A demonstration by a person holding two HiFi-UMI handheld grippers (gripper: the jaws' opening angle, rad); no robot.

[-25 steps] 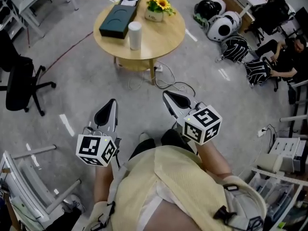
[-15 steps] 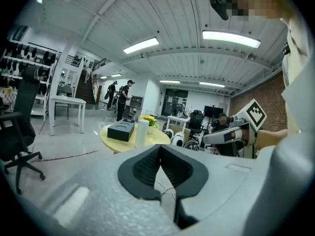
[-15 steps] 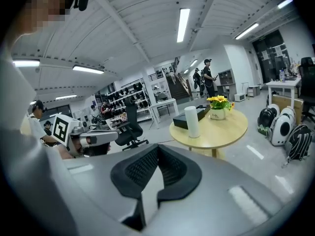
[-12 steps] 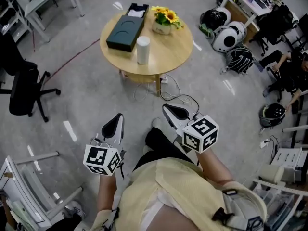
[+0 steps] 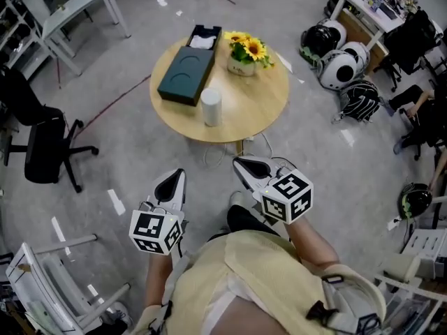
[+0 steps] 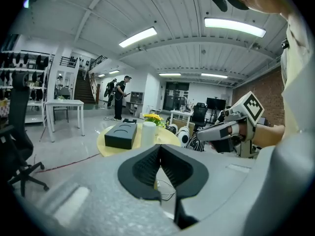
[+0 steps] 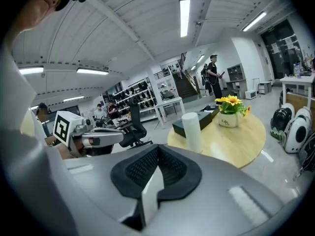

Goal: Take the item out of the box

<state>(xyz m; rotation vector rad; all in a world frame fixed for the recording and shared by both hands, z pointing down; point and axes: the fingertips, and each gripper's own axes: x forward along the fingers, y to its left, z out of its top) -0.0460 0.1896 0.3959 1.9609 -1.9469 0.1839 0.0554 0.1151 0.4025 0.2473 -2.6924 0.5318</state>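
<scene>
Since a second ago the round desk has drawn nearer, with the dark box at its 10 o'clock, well apart from both grippers. Left gripper and right gripper carry nothing, fingers pressed together. Approach step in hand; the next move calls for closing in and spreading fingers at the box.

matt dark box, pale wooden table

My head view looks steeply down; the round table with its box sits far ahead. Both gripper views face it from low down, well off.
</scene>
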